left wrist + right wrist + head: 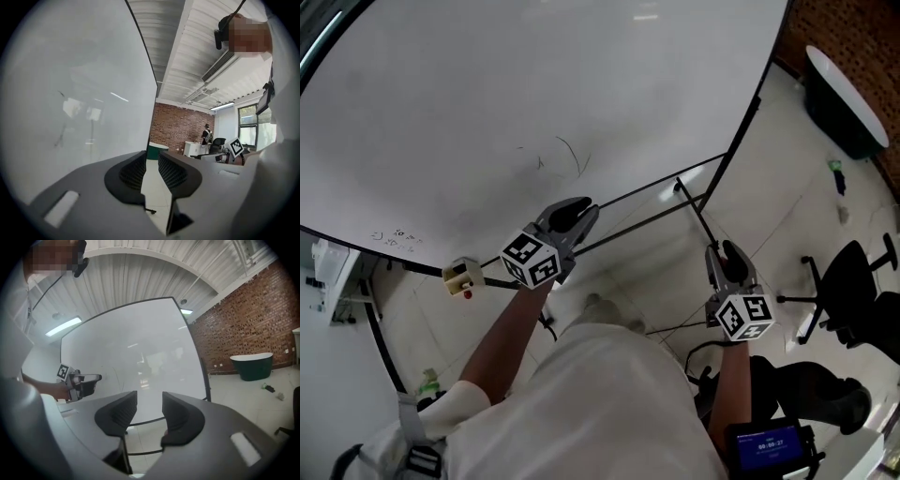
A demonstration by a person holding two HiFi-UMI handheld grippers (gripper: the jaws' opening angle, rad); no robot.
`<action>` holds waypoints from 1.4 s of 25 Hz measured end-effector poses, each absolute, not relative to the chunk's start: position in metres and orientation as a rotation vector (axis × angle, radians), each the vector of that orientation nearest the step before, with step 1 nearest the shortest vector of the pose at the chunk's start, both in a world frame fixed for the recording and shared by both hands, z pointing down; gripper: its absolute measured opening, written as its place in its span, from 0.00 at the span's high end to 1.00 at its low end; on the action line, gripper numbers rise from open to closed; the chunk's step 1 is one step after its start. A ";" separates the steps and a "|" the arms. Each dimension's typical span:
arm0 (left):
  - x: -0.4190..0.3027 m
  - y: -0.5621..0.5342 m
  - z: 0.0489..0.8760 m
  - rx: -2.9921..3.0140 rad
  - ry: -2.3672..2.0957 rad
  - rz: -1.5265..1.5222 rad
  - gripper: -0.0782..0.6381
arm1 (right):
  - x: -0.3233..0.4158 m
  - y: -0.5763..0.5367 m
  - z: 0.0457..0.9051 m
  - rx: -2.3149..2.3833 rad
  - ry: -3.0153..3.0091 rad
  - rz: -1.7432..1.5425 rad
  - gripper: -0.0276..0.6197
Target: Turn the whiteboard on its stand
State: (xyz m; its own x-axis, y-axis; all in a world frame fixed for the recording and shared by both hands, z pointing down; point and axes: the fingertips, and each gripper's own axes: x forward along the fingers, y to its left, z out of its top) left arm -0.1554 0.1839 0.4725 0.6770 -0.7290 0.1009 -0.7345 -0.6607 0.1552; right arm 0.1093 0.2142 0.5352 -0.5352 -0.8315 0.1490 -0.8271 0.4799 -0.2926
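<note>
The big whiteboard (pixel 534 94) tilts over the top of the head view, its black-framed lower edge running across the middle. My left gripper (pixel 575 211) is at that edge. In the left gripper view the whiteboard (pixel 70 93) fills the left side and its edge passes down between the jaws of the left gripper (pixel 151 171), close against the left pad, with floor showing before the right pad. My right gripper (pixel 727 253) hangs lower right, beside the thin black stand bars (pixel 694 202), open and empty. The right gripper view looks past the right gripper (pixel 149 413) at the whiteboard (pixel 140 343).
A small cream box (pixel 461 277) with a red knob sits under the board's edge. A black office chair (pixel 848 291) stands at the right. A dark tub (pixel 844 94) sits by the brick wall. A person (pixel 206 133) stands far off by desks.
</note>
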 end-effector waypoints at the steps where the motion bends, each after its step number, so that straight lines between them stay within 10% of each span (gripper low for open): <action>1: -0.139 0.181 0.475 2.715 -1.156 0.060 0.75 | 0.121 0.215 0.538 -1.541 2.677 -0.518 0.68; 35: 0.150 0.029 0.515 2.834 -0.447 0.210 0.76 | 0.358 0.124 0.537 -1.946 2.400 -0.560 0.77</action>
State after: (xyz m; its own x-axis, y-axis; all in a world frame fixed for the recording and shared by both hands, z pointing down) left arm 0.1504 0.0295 0.5146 0.9422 -0.2815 0.1820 -0.3197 -0.9177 0.2357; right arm 0.3577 0.1242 0.5365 -0.2317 -0.9476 0.2201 -0.9471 0.1680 -0.2735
